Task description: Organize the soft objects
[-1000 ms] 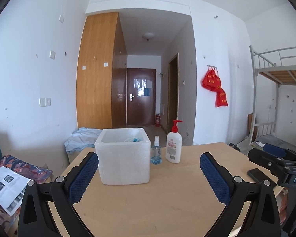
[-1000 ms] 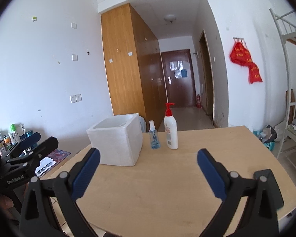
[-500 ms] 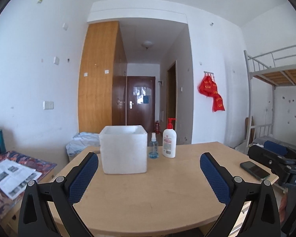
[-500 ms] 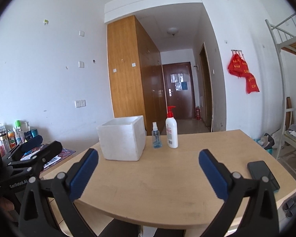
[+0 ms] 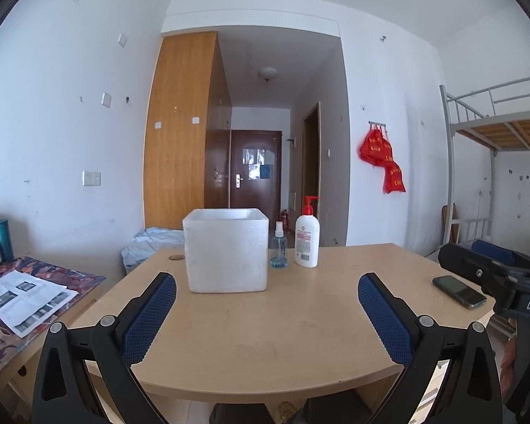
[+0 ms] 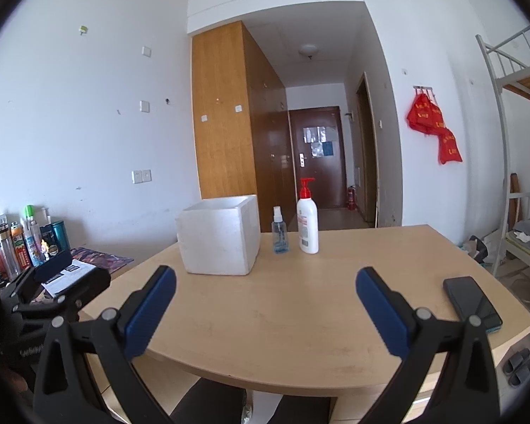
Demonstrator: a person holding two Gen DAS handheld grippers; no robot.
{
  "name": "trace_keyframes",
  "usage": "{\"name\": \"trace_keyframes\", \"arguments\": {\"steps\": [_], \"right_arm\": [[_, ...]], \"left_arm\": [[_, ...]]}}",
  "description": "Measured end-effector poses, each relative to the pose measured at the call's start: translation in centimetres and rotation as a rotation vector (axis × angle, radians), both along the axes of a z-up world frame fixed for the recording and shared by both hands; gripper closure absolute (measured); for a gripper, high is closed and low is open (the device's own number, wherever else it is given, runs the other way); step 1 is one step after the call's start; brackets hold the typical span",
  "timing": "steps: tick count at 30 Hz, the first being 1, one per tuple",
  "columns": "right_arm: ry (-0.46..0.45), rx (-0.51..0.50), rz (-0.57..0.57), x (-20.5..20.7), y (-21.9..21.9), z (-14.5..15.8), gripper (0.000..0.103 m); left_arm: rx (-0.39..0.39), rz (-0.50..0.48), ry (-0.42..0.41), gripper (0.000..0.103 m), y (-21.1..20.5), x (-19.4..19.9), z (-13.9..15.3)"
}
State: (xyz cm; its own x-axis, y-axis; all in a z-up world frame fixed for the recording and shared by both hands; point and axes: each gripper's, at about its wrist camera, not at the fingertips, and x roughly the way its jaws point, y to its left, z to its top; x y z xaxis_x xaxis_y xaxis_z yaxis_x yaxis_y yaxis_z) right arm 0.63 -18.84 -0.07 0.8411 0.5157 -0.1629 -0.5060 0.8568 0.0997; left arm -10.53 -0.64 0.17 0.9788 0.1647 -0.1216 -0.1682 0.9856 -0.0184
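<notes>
Hovering past the table's (image 5: 265, 335) curved near edge, both grippers wide apart and holding nothing: left gripper (image 5: 267, 284), right gripper (image 6: 266, 279). Bare wood between the near edge and the box (image 5: 226, 251). Standing toward the far left of the table, white foam, square, open-topped, inside hidden from both views. Just right of it, near but apart, a small spray bottle (image 5: 278, 245), then a pump bottle (image 5: 307, 236) with a red top. Lying by the right edge, a dark phone (image 6: 471, 304). Beside the table's left edge, a lower surface with papers (image 5: 24, 300) and, in the right view, a cluster of bottles (image 6: 28, 238).
</notes>
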Motion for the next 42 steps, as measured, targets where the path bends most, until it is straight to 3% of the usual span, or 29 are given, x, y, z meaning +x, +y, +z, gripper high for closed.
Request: {"name": "trace_keyframes", "arguments": {"steps": [42], "right_arm": [[0.009, -0.026, 0.004, -1.5, 1.0, -0.2, 0.0]], "left_arm": [[-0.007, 0.041, -0.026, 0.0, -0.1, -0.2, 1.1]]}}
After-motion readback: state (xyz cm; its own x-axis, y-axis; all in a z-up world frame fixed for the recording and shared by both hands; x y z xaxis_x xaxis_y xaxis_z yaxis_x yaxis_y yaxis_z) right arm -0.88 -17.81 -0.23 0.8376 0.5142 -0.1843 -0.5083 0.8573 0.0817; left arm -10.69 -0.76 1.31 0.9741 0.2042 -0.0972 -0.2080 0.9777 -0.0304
